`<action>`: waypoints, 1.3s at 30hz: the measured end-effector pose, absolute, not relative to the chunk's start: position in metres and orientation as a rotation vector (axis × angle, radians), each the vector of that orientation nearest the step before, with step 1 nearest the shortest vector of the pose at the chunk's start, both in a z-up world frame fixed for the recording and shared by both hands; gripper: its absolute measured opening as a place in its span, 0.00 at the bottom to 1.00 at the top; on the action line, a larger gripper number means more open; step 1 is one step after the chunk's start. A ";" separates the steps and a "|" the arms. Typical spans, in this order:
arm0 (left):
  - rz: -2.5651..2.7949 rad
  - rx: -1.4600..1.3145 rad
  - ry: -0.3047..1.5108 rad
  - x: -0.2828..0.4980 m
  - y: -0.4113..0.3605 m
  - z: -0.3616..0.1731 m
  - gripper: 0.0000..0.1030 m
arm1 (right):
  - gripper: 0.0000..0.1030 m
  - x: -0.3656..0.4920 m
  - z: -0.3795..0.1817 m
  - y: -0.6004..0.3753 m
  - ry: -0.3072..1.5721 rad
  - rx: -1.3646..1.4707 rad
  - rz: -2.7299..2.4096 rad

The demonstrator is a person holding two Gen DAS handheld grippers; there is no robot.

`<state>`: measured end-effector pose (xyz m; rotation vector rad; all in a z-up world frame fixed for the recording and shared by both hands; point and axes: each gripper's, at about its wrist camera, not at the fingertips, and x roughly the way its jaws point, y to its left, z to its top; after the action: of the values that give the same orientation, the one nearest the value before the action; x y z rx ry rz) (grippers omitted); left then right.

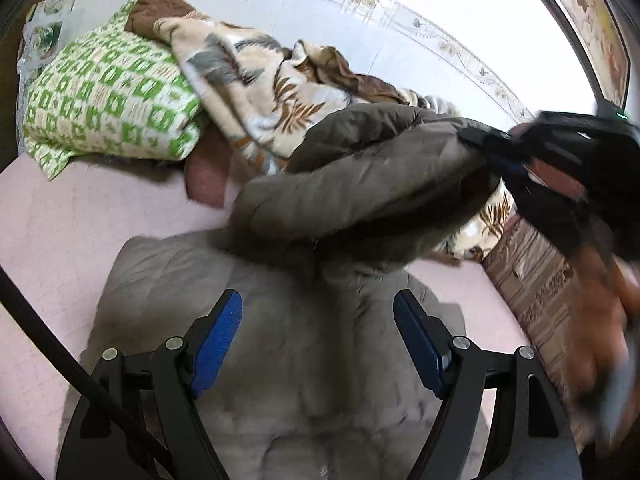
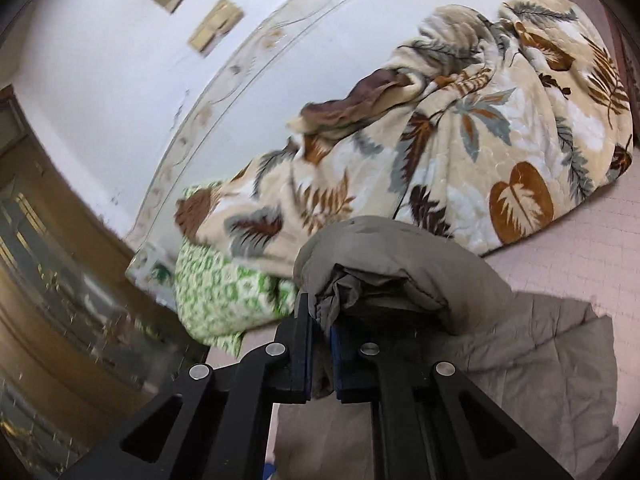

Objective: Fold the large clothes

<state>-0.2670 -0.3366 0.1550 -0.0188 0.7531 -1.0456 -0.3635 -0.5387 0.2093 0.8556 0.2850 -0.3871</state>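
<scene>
Grey-brown, plain and quilted: the padded jacket (image 1: 280, 360). Pale pink across the bed sheet (image 1: 80, 220). Cream on the blanket (image 2: 460, 152), strewn with brown, rust and grey leaves (one broad leaf in orange-brown with a white core). Green-and-white checks with small squares on the folded quilt (image 1: 104, 96). Black frames and blue ribbed pads (image 1: 218, 338) on the left hand-held gripper (image 1: 318, 338); same black and blue on the right hand-held gripper (image 2: 322, 360). White wall (image 2: 120, 60) with a faded floral border.

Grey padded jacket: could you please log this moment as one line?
stage: folding | right tongs: shut on grey padded jacket sleeve, lifted | left tongs: open, empty, over jacket body | surface: pink bed sheet
</scene>
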 end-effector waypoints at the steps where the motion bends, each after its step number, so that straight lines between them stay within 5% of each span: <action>1: -1.051 -0.017 0.747 -0.268 -0.343 0.157 0.75 | 0.08 -0.367 0.210 -0.532 0.284 0.854 -0.375; 4: -1.032 0.030 0.691 -0.277 -0.354 0.163 0.67 | 0.08 -0.381 0.215 -0.510 0.263 0.839 -0.347; 11: -0.951 0.092 0.621 -0.291 -0.301 0.154 0.67 | 0.08 -0.429 0.201 -0.458 0.235 0.832 -0.299; 26: -0.890 0.205 0.712 -0.289 -0.267 0.091 0.67 | 0.11 -0.433 0.016 -0.446 0.556 0.949 -0.452; 30: -0.915 0.243 0.684 -0.295 -0.270 0.095 0.67 | 0.31 -0.446 0.019 -0.447 0.600 0.961 -0.429; 39: -0.947 0.244 0.621 -0.293 -0.299 0.144 0.67 | 0.31 -0.495 0.099 -0.432 0.495 0.711 -0.440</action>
<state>-0.2929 -0.2985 0.1444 0.2441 0.6211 -0.9472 -0.4953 -0.4323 0.0994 0.7114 0.4955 -0.4404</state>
